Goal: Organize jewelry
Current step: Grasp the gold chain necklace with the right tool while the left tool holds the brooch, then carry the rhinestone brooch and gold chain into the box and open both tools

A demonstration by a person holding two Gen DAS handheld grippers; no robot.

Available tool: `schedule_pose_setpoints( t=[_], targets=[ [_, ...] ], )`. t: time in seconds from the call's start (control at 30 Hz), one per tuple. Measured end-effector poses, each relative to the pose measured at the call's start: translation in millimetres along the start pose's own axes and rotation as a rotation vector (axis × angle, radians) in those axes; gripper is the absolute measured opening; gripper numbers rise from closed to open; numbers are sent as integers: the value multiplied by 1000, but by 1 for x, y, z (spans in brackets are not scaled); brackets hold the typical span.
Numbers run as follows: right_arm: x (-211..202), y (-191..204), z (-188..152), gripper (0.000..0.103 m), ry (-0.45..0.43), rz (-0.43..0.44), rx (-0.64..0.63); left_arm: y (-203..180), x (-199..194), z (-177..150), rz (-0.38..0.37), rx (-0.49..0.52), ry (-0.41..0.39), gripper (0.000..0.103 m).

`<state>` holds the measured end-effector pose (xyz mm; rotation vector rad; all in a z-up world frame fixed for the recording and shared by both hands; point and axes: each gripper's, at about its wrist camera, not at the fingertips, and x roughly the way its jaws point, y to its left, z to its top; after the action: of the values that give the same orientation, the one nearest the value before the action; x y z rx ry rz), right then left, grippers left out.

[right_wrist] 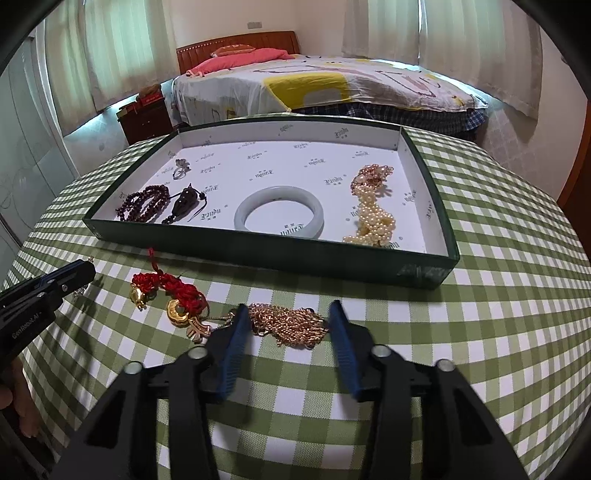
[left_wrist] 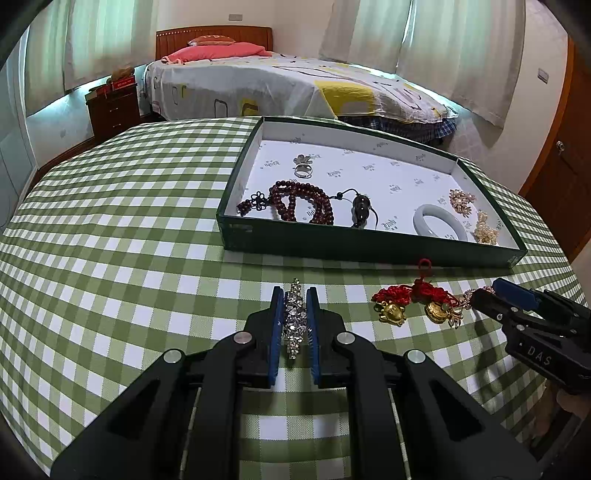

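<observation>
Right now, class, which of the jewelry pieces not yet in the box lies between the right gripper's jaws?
The gold chain bundle: it lies between the right gripper jaws. The red-corded gold charms lie beside them, and the rhinestone piece sits in the left gripper.

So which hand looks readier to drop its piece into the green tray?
Left: the left gripper already clamps the sparkly rhinestone piece; the right gripper only straddles the gold chain bundle.

Soft daylight, heavy fisheye bend
Light filters through the curtains (pale green glow), shadows faint on the tabletop; corners vignette black, straight edges bow, focus mostly crisp.
</observation>
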<state>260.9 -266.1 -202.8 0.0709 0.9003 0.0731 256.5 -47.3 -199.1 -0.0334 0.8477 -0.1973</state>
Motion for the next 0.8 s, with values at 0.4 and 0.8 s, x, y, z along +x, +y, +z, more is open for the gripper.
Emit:
schedule_pose_setpoints(
  t=[0.4,0.8],
  targets=[
    [-6,4,-4,12,-16,40,-24,0,-1,0,0,0,-2,13],
    [-24,9,-6,11,-104,32,-44,-1,-3,0,0,-2,-9,13]
  ],
)
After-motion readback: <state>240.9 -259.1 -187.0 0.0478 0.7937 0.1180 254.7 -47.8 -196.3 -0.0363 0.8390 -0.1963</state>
